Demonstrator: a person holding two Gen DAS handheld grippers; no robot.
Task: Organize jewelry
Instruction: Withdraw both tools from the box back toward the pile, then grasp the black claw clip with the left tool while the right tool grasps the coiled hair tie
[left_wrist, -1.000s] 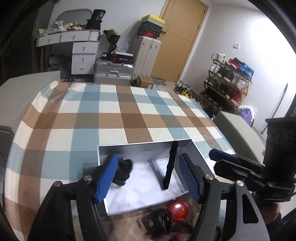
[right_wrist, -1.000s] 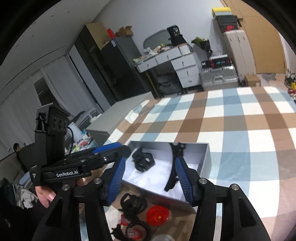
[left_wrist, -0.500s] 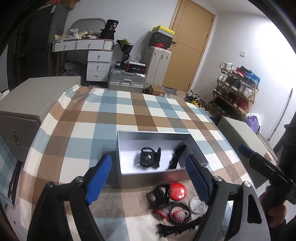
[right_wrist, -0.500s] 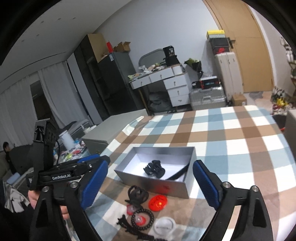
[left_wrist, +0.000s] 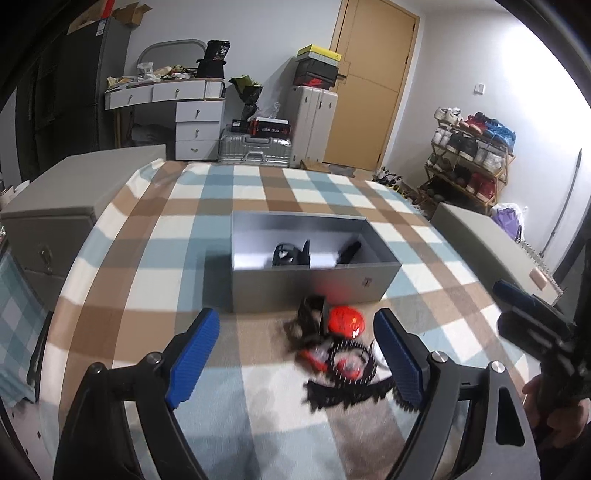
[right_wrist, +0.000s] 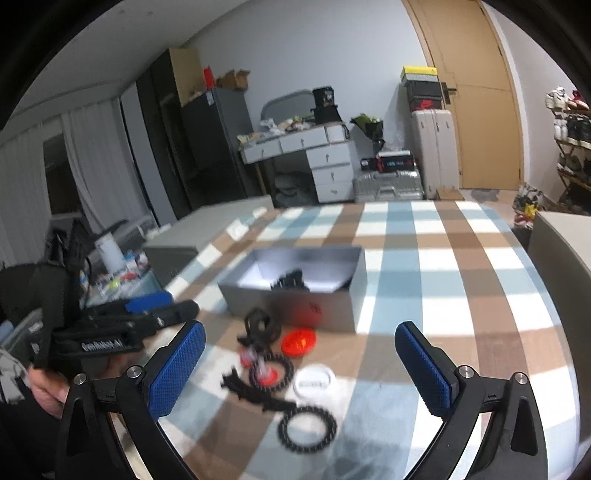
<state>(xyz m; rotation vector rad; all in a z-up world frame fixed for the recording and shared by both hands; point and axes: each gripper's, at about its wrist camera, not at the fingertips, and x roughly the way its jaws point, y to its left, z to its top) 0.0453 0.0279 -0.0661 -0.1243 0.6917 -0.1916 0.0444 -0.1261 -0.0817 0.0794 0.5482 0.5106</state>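
My left gripper (left_wrist: 297, 360) hangs above a checked tablecloth (left_wrist: 155, 266), its blue pads spreading apart with nothing pinched; my right gripper (right_wrist: 301, 373) is likewise widening and empty; a grey box (left_wrist: 314, 280) sits at twelve o'clock from both, holding dark hair clips (left_wrist: 290, 254); between box and grippers lies a loose heap of jewelry (right_wrist: 266, 365): a red disc (right_wrist: 299, 342), a white round piece (right_wrist: 314, 378), and a black beaded ring (right_wrist: 307, 428) at six o'clock of the heap.
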